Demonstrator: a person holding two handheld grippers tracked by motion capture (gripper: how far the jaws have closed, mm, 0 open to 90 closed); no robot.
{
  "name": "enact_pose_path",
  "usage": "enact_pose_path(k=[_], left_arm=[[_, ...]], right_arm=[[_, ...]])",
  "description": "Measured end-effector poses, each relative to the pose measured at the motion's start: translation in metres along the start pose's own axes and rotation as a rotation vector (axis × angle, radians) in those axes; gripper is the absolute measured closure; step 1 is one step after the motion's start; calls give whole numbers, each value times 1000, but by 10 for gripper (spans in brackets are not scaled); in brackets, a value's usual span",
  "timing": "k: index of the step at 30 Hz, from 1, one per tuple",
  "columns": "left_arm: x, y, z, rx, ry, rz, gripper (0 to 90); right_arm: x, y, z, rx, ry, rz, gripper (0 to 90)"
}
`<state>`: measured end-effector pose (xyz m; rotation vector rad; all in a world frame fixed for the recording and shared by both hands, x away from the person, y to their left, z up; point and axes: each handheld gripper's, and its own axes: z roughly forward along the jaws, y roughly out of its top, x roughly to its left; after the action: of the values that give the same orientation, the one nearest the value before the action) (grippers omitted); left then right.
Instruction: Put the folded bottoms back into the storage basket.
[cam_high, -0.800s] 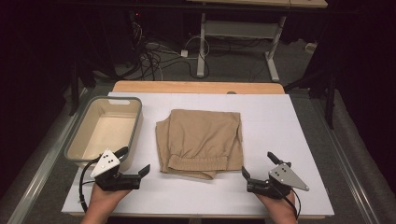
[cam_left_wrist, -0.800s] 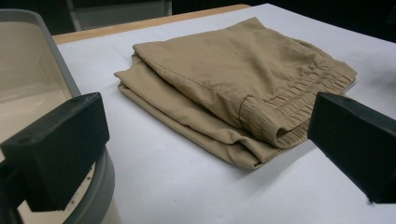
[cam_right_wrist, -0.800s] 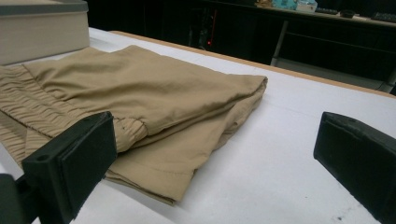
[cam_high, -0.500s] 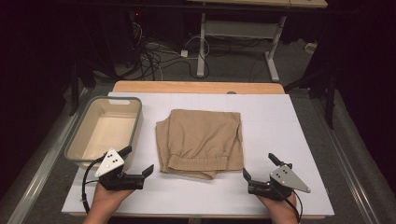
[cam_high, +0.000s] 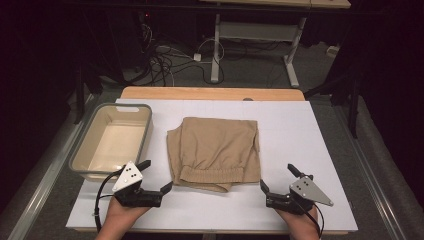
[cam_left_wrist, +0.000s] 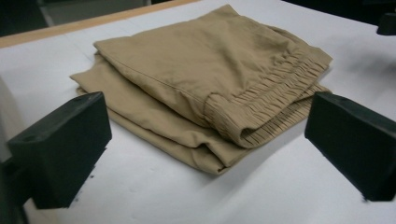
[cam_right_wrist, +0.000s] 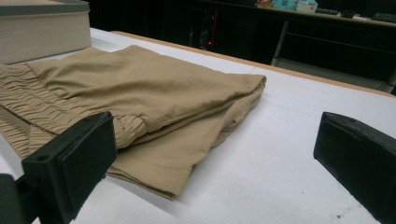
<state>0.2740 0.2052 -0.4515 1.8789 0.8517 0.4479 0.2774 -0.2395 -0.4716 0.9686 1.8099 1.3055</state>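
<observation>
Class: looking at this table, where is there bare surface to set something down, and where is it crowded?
Bare white surface lies right of the folded tan shorts up to the table edge, and behind them. The tub crowds the left side; both grippers, left and right, flank the near strip.

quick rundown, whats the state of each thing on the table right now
tan shorts: folded, lying flat on the white table, elastic waistband toward the person, untouched
grey bin: upright, empty, at the table's left edge
left tool: jaws open, nothing between them, near the shorts' corner
right tool: jaws open, nothing between them, near the other corner
</observation>
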Motion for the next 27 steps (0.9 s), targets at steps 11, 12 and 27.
enact_pose_path(k=[11, 12, 27], left_arm=[[-6, -13, 24, 112, -16, 74, 422], [-4, -13, 29, 111, -28, 65, 484], [-5, -15, 56, 269, -15, 83, 694]], right_arm=[[3, -1, 2, 7, 9, -9, 2], [3, -1, 2, 10, 7, -12, 2], [8, -2, 6, 27, 10, -29, 4]])
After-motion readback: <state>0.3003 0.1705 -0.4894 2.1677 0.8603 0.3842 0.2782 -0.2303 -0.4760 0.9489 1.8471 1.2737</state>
